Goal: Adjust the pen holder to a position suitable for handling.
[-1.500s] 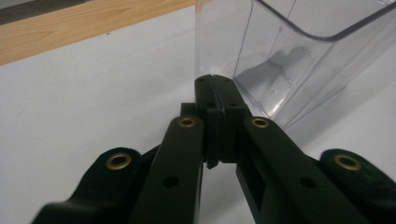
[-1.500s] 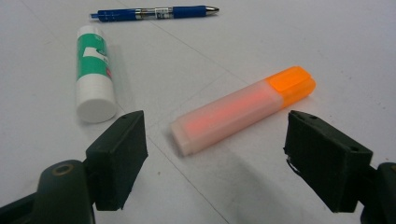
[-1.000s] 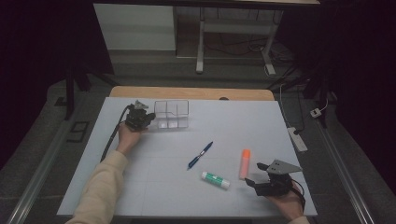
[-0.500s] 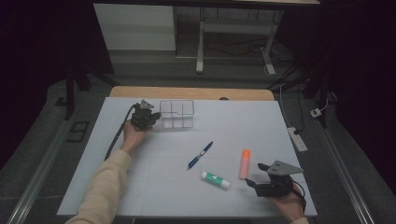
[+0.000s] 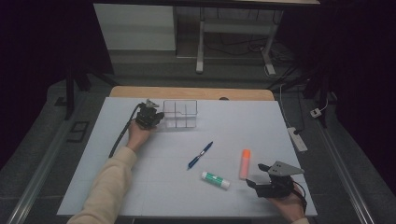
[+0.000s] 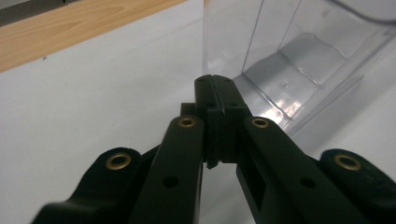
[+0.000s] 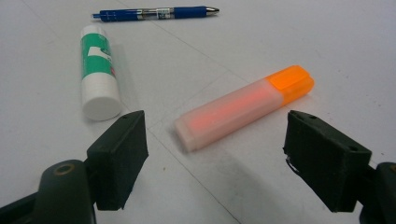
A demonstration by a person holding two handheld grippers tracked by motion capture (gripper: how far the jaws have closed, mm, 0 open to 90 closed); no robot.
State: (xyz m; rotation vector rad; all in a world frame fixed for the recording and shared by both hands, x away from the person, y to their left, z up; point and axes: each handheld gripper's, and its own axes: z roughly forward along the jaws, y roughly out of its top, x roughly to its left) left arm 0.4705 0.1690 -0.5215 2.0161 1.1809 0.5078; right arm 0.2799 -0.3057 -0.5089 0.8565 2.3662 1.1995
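Note:
In the high view my left gripper [image 5: 158, 117] sits at the back left of the white table, beside a clear compartment box [image 5: 180, 114]. Its jaws are pressed together with nothing between them. In the left gripper view, the left gripper [image 6: 216, 86] has its tips against the clear box [image 6: 299, 56] at its near corner. My right gripper [image 5: 257, 175] rests open near the front right edge. The right gripper [image 7: 222, 154] stands wide just short of an orange highlighter [image 7: 245, 106] [image 5: 244, 163], without touching it. A green-and-white glue stick [image 7: 96, 70] [image 5: 215, 179] and a blue pen [image 7: 156, 13] [image 5: 201, 154] lie nearby.
A wooden strip [image 5: 191, 93] runs along the table's far edge. A white power strip [image 5: 297, 139] lies off the table's right side. The left gripper's black cable [image 5: 122, 133] trails along the person's forearm.
My left gripper has slid to the right, and the clear box has shifted right with it. The right gripper, highlighter, glue stick and pen have stayed where they were.

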